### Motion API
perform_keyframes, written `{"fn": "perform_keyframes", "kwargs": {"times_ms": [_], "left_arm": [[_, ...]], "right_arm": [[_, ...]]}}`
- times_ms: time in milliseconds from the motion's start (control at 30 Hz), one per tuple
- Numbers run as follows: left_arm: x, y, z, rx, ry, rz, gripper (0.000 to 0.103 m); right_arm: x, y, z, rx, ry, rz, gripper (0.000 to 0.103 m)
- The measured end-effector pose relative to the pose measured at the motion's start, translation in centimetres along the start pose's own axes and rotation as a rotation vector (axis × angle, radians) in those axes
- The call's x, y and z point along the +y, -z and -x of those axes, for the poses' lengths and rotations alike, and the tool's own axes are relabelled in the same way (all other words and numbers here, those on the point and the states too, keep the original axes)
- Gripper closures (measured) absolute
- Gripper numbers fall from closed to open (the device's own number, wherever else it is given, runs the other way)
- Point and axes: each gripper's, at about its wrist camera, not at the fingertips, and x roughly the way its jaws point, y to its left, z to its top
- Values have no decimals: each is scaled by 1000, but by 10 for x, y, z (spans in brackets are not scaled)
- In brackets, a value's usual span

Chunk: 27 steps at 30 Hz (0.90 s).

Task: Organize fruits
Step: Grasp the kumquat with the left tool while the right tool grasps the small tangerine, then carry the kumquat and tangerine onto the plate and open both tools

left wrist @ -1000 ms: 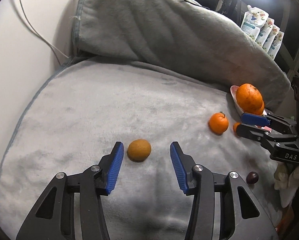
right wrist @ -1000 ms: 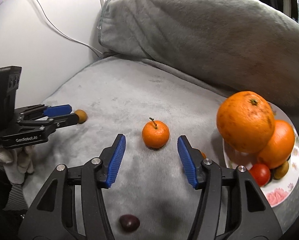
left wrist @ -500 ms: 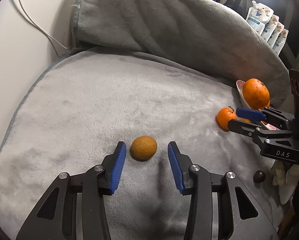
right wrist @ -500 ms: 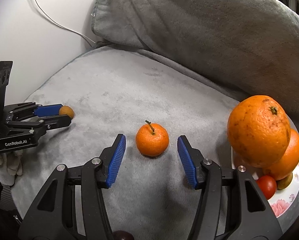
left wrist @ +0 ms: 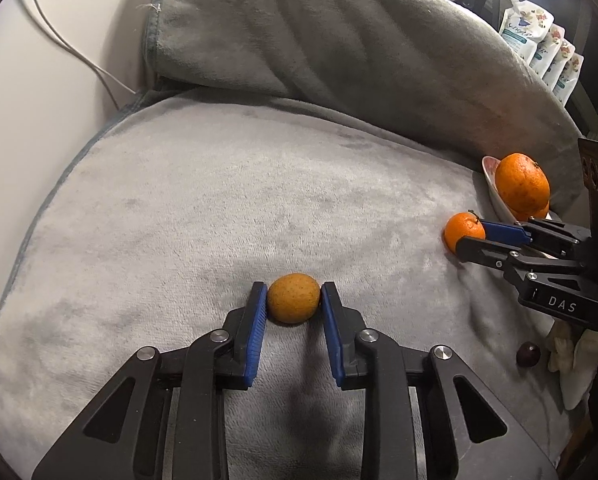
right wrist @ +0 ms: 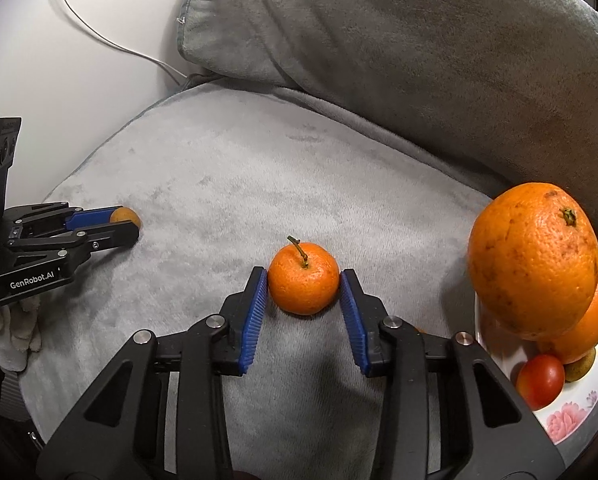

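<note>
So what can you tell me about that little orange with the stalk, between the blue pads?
The small orange is round, bright and dimpled, with a short brown-green stalk pointing up. It rests on the grey blanket, left of the flowered plate of fruit. The right gripper has just been closing its jaws; both blue pads now touch its sides.

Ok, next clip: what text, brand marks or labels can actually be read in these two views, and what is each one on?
"DAS" on the body of the right gripper, seen from the left wrist.
"GenRobot.AI" on the body of the left gripper, seen from the right wrist.
Print on the white pouches at upper right of the left wrist view: too small and blurred to read.
Nothing else carries text.
</note>
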Motion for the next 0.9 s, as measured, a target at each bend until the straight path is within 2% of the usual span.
{"fn": "perform_keyframes", "kwargs": {"times_ms": [400,900], "left_arm": [[-9,-2,21,-50,3,-15,78],[-44,-10,48,-108,68,-71,78]], "right_arm": [[2,3,20,-46,-23,-8,65],[-1,8,65,-133,-40,-26,65]]}}
